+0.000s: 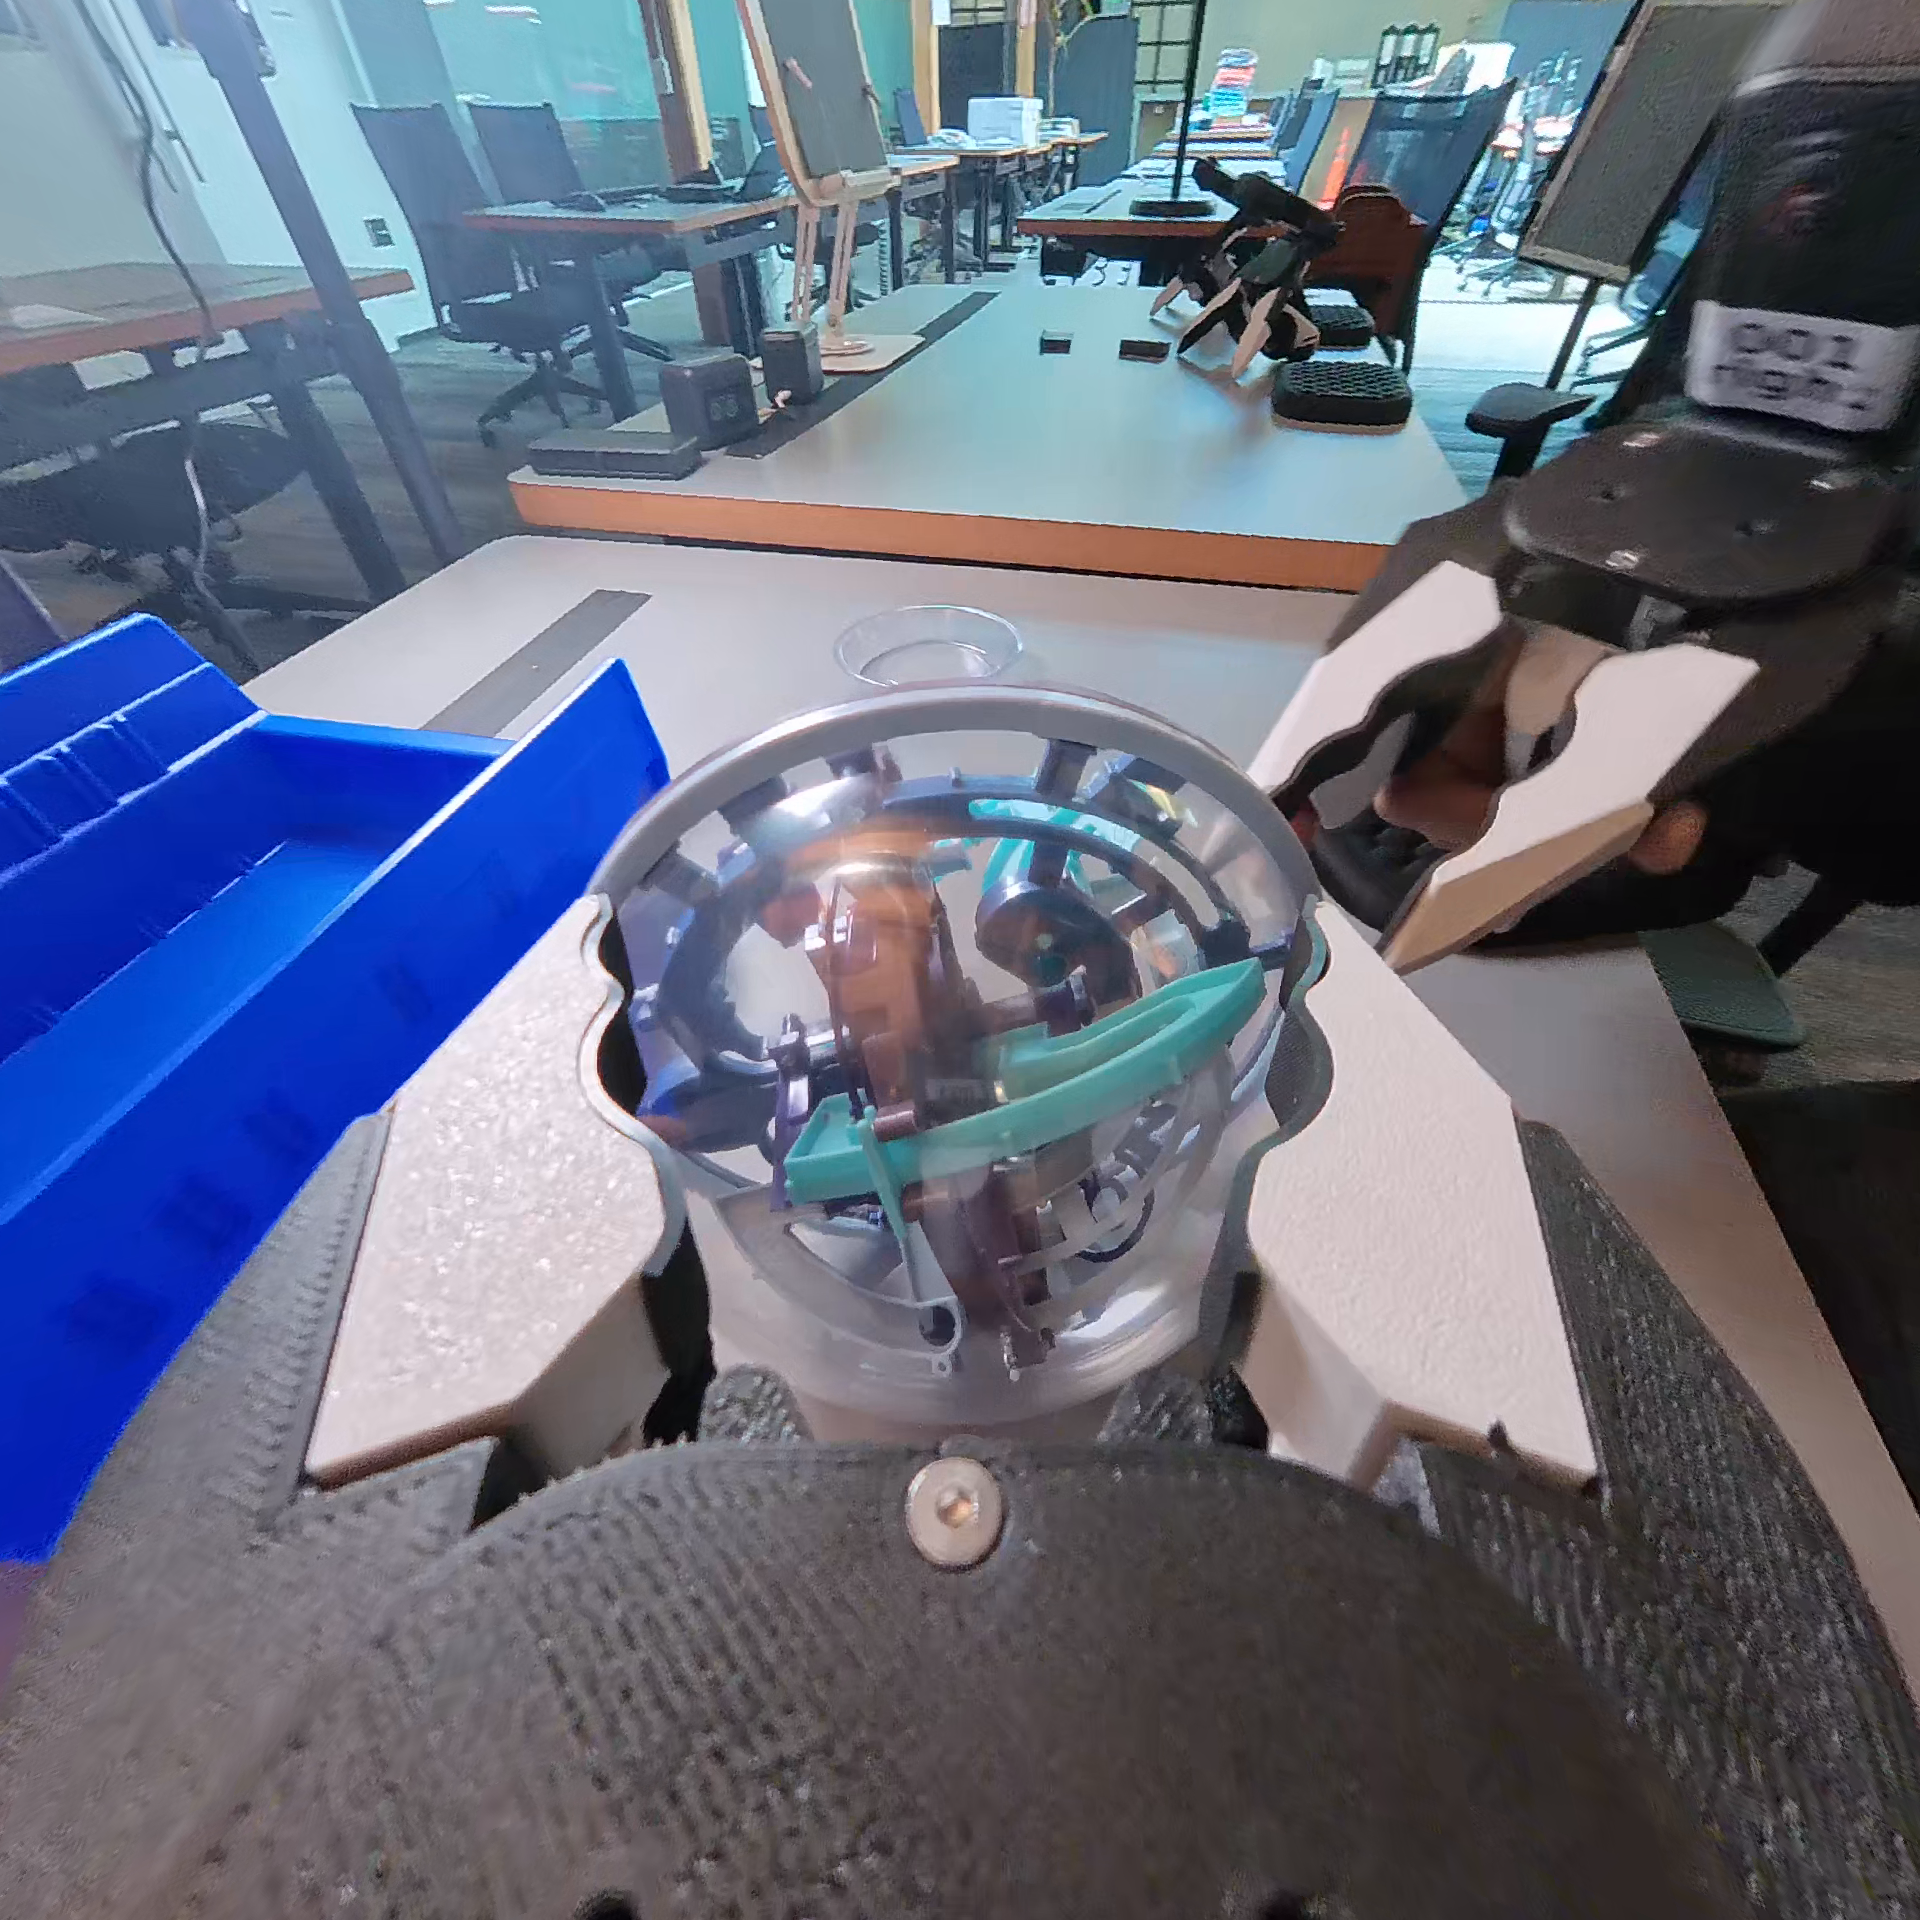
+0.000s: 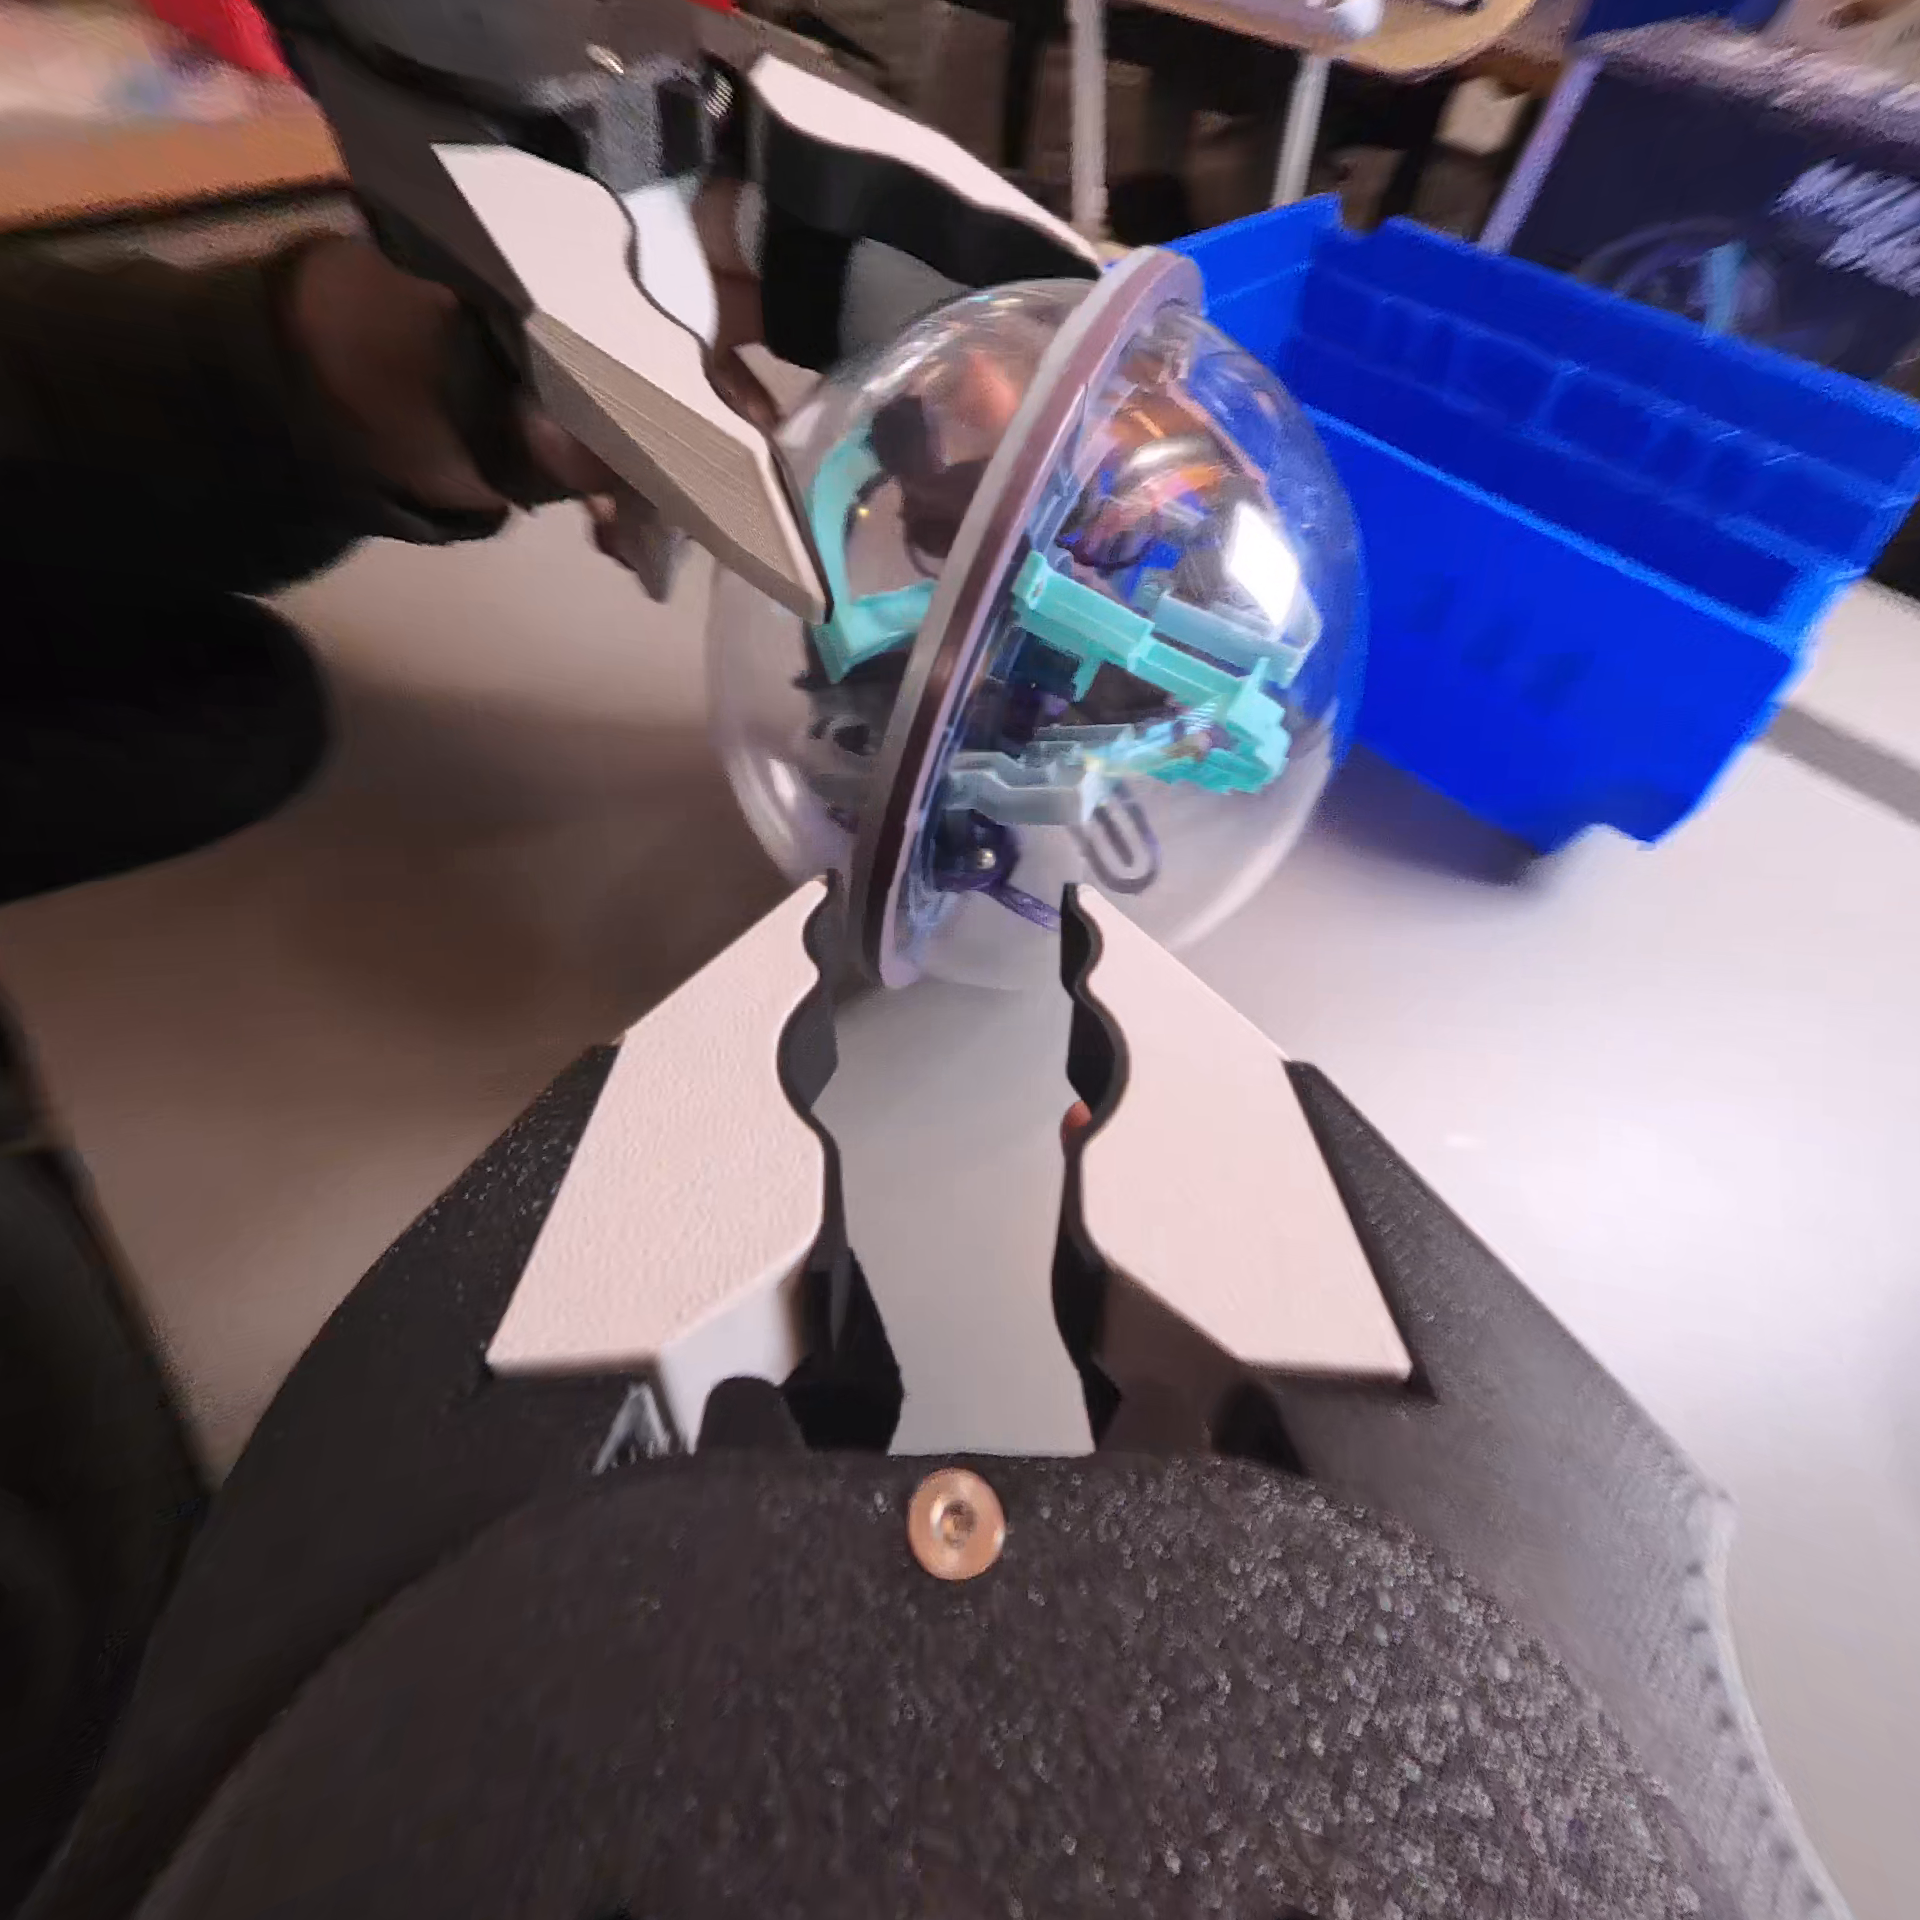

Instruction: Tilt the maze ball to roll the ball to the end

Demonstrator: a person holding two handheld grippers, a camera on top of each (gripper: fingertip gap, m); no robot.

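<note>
Two views split the scene: the left gripper (image 1: pixel 951 1039) is clamped on the clear plastic maze ball with teal and brown tracks (image 1: pixel 951 1060), held above the pale bench (image 1: pixel 1091 613). Only its view shows a clear plastic cup (image 1: pixel 928 646) beyond the ball. The right gripper (image 2: pixel 948 902), fingers apart, noses at the ball's grey rim; contact is unclear. A blue plastic bin (image 2: pixel 1558 540) sits beyond. The small rolling ball inside cannot be made out.

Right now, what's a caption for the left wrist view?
Left tool grips the maze ball beside a blue bin.
</note>
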